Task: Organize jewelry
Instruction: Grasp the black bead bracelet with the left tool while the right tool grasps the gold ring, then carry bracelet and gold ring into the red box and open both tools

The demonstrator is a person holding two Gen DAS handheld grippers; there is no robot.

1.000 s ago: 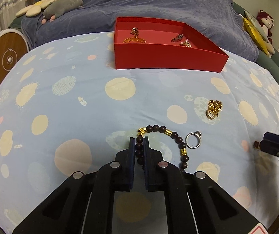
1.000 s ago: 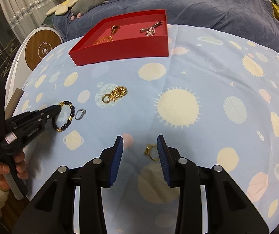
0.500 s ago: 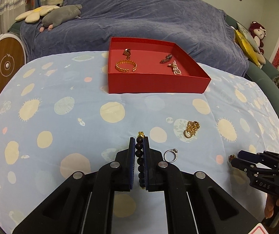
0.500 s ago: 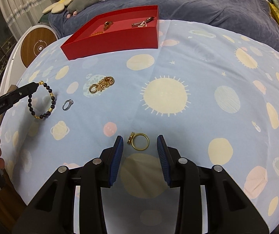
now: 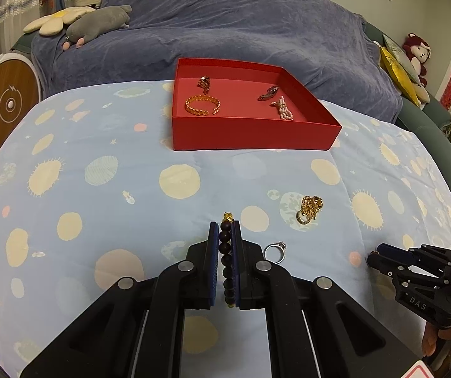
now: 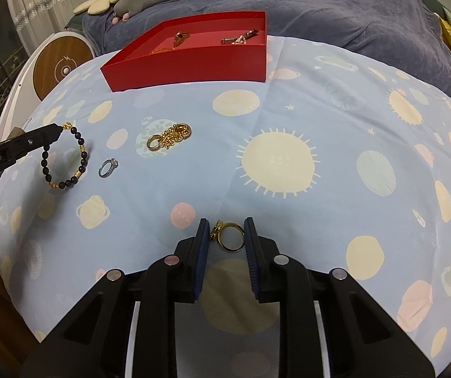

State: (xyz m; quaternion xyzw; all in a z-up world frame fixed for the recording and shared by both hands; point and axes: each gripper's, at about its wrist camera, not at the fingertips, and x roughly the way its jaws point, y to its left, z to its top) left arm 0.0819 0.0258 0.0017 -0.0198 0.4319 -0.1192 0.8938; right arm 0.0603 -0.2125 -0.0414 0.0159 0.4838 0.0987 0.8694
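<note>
Clamping the beaded bracelet in the left gripper, lifted clear for the red tray; right gripper spread wide, straddling the gold ring on the bedspread.

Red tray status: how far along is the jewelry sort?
Done: four pieces lie in the red cardboard tray, including a gold leaf-pattern bangle and pink bead strand. In hand: left gripper is shut on the dark beaded bracelet; open right gripper straddles a gold band ring. Left: silver stone ring, gold chain cluster.
</note>
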